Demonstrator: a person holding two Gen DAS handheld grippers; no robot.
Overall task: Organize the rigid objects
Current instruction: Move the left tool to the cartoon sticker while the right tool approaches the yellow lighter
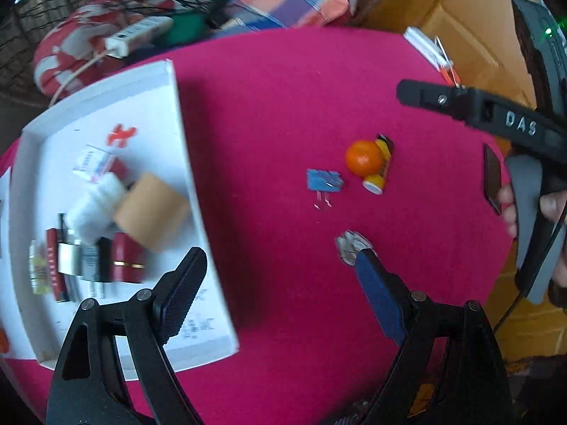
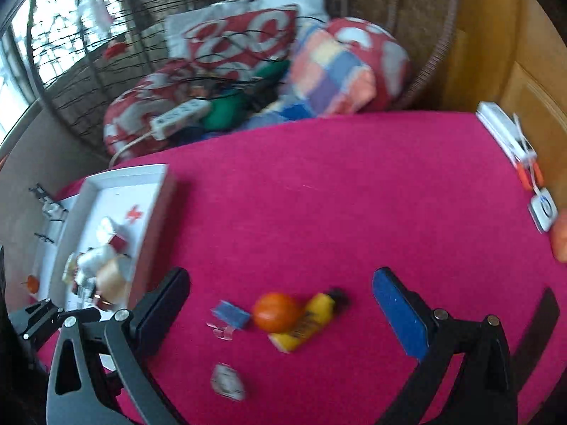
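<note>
The left gripper (image 1: pixel 280 283) hangs over the pink cloth (image 1: pixel 283 99) with its jaws spread wide and nothing between them; the right gripper (image 2: pixel 280 304) is likewise wide open and empty, tilted down above the loose items. Near the middle of the cloth lie an orange ball (image 2: pixel 277 311) touching a yellow bottle (image 2: pixel 304 322), a small blue clip (image 2: pixel 232 313) just beside the ball, and a crumpled silvery wrapper (image 2: pixel 227 384) nearer the cameras. A white tray (image 1: pixel 177 113) at the cloth's left edge already holds a tan roll (image 1: pixel 152 212), a white wad and several small red and dark cases. Only the left wrist view shows the right gripper from outside, with a hand (image 1: pixel 510 209) on its handle. Only the right wrist view shows a window behind a wicker chair piled with patterned cushions (image 2: pixel 244 39). Yellow wooden panelling borders the cloth's right edge.
</note>
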